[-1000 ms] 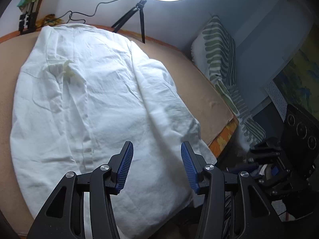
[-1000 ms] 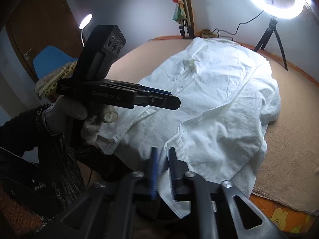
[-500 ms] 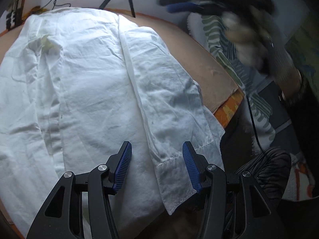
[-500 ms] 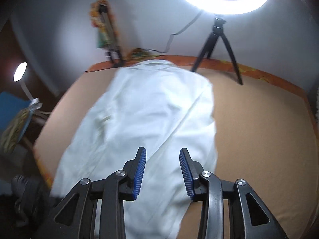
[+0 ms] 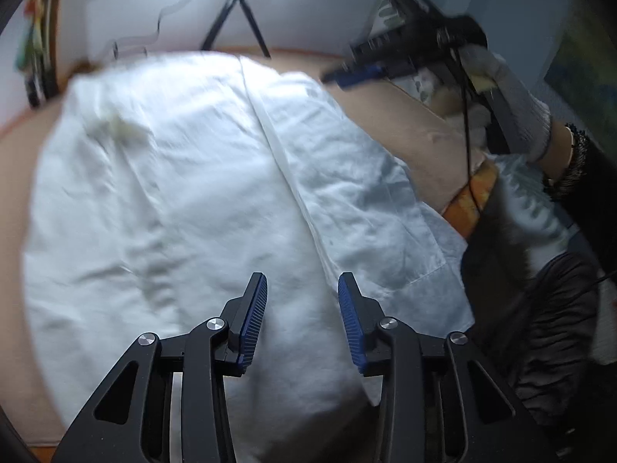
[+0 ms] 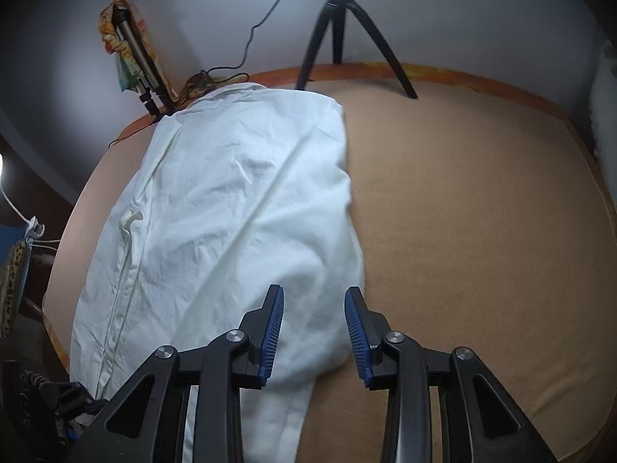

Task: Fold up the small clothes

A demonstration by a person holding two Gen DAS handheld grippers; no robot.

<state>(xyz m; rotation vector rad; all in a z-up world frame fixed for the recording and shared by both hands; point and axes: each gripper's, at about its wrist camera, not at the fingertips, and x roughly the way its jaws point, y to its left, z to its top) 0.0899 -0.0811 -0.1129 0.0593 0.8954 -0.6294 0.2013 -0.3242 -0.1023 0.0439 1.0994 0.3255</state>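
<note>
- White shirt (image 6: 231, 208) lies lengthwise on the bed (image 6: 482, 212), sides folded in — crosswise folds remain.
- Left gripper (image 5: 302, 320) has just been closing, right gripper (image 6: 314, 324) part-open; both empty — hem at 6 o'clock.

Left tongs (image 5: 302, 318) just narrowing — empty, right tongs (image 6: 314, 328) parted

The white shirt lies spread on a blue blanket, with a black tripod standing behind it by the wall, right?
Not quite: the blanket under the white shirt is tan, not blue. The right wrist view shows it plainly. The rest holds: the shirt lies spread on it, and a black tripod stands behind it by the wall.
</note>
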